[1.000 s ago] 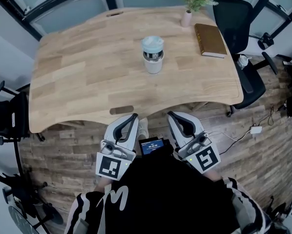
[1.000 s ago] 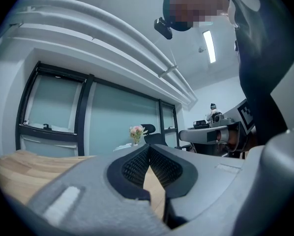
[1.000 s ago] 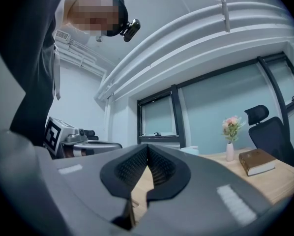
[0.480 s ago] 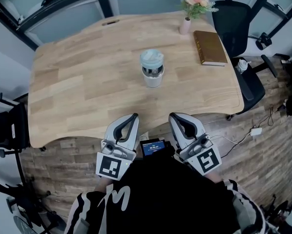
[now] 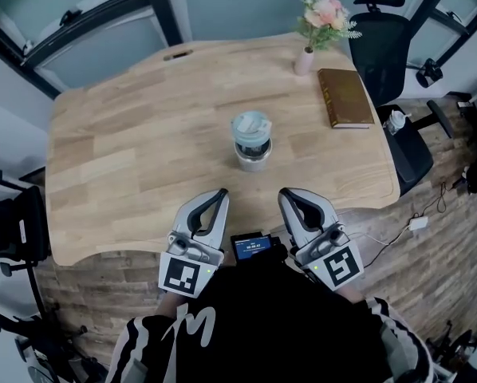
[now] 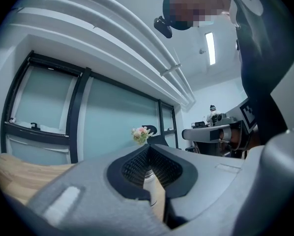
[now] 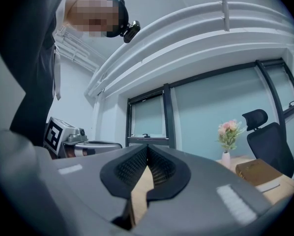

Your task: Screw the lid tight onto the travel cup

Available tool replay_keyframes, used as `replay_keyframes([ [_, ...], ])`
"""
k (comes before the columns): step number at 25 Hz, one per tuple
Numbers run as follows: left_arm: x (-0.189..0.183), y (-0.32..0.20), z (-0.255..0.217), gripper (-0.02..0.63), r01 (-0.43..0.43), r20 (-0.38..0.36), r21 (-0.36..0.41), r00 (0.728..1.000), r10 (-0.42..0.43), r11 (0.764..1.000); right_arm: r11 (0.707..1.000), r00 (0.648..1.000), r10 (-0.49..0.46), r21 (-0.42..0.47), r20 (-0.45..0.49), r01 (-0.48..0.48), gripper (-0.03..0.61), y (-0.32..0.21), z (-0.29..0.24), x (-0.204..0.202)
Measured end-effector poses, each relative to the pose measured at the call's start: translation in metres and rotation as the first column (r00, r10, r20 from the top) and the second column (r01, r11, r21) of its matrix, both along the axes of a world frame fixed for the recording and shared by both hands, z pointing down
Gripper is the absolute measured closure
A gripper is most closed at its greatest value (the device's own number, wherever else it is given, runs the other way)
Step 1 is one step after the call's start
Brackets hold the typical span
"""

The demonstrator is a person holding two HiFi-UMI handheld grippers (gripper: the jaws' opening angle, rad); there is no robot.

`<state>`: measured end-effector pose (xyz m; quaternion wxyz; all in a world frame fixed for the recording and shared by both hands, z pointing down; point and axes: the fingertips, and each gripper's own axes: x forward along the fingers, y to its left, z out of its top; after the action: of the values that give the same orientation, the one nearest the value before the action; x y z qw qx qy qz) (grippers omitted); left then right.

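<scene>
Well, from where I stand nothing of the screwing has begun. The travel cup [image 5: 254, 155] stands upright near the middle of the wooden table [image 5: 119, 142], on its own, with the pale blue lid [image 5: 250, 124] sitting on top of it. Whether that lid is merely resting there or already partly turned on its thread I can't tell from this height; it looks level and centred, no more than that.

Both tools are held low in front of the person, at the near edge of the table and well apart from the cup. The left gripper [image 5: 222, 192] has its jaws pressed together with nothing between the pads, and the right gripper [image 5: 285, 192] is the same: ribbed pads meeting, empty. Each points level across the table, roughly toward the cup (the left one's own view catches a sliver of it through the notch under its pads).

So all of the job is left, by my reckoning: reach in, spread the jaws, steady the cup's body with one tool, take the lid with the other and twist it until it stops.

The vase of flowers [image 5: 306, 58] and the brown book [image 5: 346, 96] sit at the far right corner, clear of the work. A small lit screen [image 5: 250, 246] sits between the two tools, close to the person's body.
</scene>
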<state>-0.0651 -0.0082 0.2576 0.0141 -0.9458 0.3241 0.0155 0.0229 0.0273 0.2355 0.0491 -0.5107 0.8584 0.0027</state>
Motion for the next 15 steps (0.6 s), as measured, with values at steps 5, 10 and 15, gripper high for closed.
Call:
replay_keyframes([
  [5, 0.001, -0.025, 0.0, 0.614, -0.005, -0.005, -0.014, 1.0, 0.005, 1.0, 1.0, 1.0, 0.016, -0.013, -0.002, -0.016, 0.58, -0.024, 0.0, 0.004],
  [10, 0.002, -0.046, 0.0, 0.612, -0.013, -0.007, -0.028, 1.0, 0.013, 1.0, 0.999, 0.999, 0.031, -0.025, -0.007, -0.031, 0.58, -0.046, 0.0, 0.007],
  [15, 0.004, -0.069, 0.002, 0.612, -0.024, -0.002, -0.043, 1.0, 0.024, 0.999, 0.998, 0.999, 0.052, -0.035, -0.009, -0.052, 0.58, -0.069, 0.001, 0.012],
])
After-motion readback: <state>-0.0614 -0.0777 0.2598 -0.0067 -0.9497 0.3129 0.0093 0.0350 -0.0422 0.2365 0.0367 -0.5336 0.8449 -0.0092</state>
